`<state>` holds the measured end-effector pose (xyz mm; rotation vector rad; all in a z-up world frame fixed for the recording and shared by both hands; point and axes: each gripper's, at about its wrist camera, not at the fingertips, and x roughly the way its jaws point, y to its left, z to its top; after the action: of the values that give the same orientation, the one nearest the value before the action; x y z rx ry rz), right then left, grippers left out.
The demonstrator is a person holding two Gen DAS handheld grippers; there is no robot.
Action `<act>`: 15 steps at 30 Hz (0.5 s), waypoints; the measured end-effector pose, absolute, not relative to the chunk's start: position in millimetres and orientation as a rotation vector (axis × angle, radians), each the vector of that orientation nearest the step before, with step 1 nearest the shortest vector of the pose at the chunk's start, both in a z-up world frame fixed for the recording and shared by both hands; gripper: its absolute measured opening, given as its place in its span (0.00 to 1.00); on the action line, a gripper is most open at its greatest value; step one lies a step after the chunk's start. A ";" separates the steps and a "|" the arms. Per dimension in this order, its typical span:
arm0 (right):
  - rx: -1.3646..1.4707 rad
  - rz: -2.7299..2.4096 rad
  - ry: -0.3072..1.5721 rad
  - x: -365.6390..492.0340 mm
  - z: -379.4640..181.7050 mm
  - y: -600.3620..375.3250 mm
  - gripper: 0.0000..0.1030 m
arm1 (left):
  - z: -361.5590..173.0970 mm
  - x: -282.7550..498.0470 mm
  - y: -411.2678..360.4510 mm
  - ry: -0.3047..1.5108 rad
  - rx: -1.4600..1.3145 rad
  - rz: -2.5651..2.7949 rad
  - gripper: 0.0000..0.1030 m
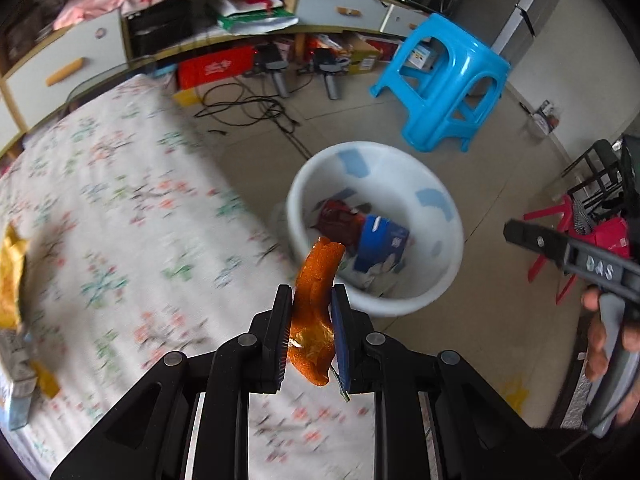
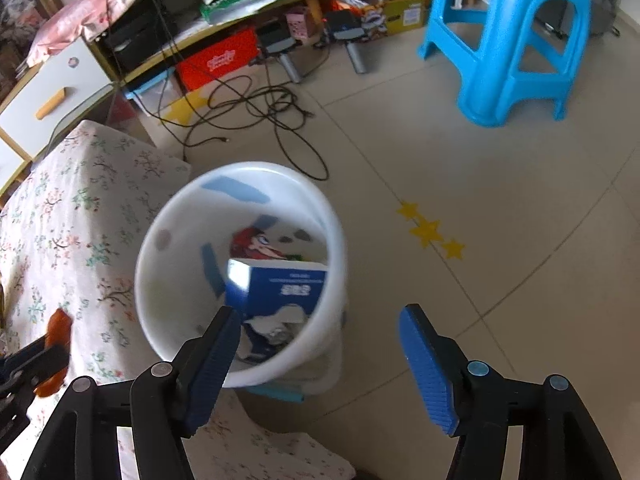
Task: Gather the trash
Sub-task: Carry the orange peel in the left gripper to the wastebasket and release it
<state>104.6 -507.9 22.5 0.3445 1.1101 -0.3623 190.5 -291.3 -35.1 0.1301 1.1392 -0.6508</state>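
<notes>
My left gripper (image 1: 311,294) is shut on a crumpled orange wrapper (image 1: 317,280), held over the edge of the floral-covered table (image 1: 120,208) toward the white bin (image 1: 376,304) on the floor. In that bin lie a blue box (image 1: 382,242) and a red wrapper (image 1: 338,216). In the right wrist view my right gripper (image 2: 320,320) stands open above the white bin (image 2: 168,272), nothing between its fingers; the blue box (image 2: 284,288) lies below. The orange wrapper (image 2: 58,326) shows at the left edge there. A yellow packet (image 1: 10,276) lies on the table's left.
A blue plastic stool (image 1: 444,80) stands on the tiled floor beyond the bin. Black cables (image 2: 256,108) trail across the floor near a low cabinet (image 1: 64,60) with boxes under it. A red stool (image 1: 556,236) is at the right. The other hand-held gripper (image 1: 576,256) shows at right.
</notes>
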 end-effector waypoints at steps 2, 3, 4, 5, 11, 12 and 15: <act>0.354 -0.368 1.111 100.5 21.9 -513.3 0.69 | -35.7 193.8 -303.0 1.130 0.134 -0.656 0.20; 0.359 -0.370 1.111 98.5 21.6 -516.5 0.69 | -36.0 196.2 -309.1 1.125 0.136 -0.656 0.20; 0.363 -0.373 1.111 96.8 21.6 -518.6 0.69 | -36.0 198.7 -313.2 1.121 0.135 -0.657 0.20; 0.367 -0.375 1.110 95.2 21.8 -520.5 0.69 | -36.0 201.4 -318.6 1.114 0.129 -0.659 0.20; 0.383 -0.382 1.106 91.8 22.7 -526.7 0.69 | -36.8 210.5 -331.5 1.079 0.141 -0.617 0.62; 0.385 -0.382 1.105 91.4 23.4 -527.0 0.70 | -36.4 210.7 -331.5 1.073 0.133 -0.605 0.71; 0.387 -0.380 1.099 91.5 25.0 -526.2 0.72 | -33.7 209.0 -329.2 1.057 0.148 -0.576 0.74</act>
<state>91.5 -526.2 25.0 0.3875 1.0993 -0.3795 209.0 -329.2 -33.7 0.1485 1.0565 -0.5758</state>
